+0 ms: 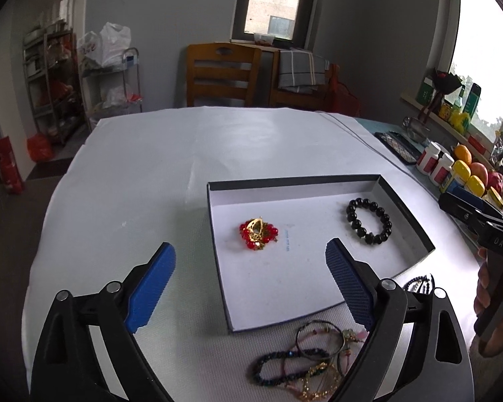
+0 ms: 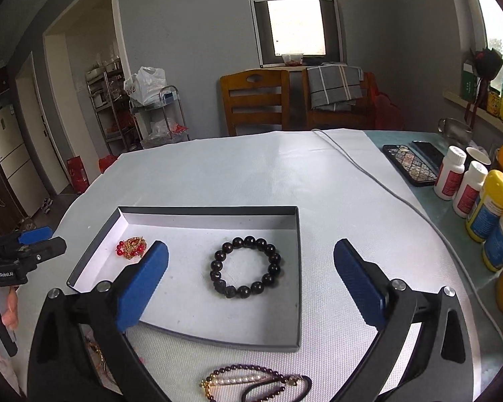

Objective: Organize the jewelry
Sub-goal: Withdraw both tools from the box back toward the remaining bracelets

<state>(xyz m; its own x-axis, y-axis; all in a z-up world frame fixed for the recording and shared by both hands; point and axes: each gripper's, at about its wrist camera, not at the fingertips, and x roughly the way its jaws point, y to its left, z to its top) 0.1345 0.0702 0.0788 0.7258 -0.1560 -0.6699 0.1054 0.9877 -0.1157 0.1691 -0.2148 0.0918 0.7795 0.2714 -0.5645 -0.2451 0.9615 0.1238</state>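
A shallow white-lined box (image 1: 404,212) (image 2: 296,301) lies on the white table. In it are a black bead bracelet (image 1: 369,221) (image 2: 245,267) and a red and gold bead piece (image 1: 259,233) (image 2: 131,246). My left gripper (image 1: 250,261) is open and empty, above the box's near left part. My right gripper (image 2: 250,261) is open and empty, above the black bracelet. A tangle of bracelets and chains (image 1: 305,365) lies in front of the box. A purple bead strand with pearls (image 2: 251,382) lies at the bottom of the right wrist view.
Bottles (image 2: 466,187), fruit (image 1: 476,171) and a dark phone (image 2: 410,164) stand along the table's right side. A grey cable (image 2: 385,187) runs over the cloth. Wooden chairs (image 1: 223,77) stand behind the table. The right gripper shows in the left wrist view (image 1: 479,221).
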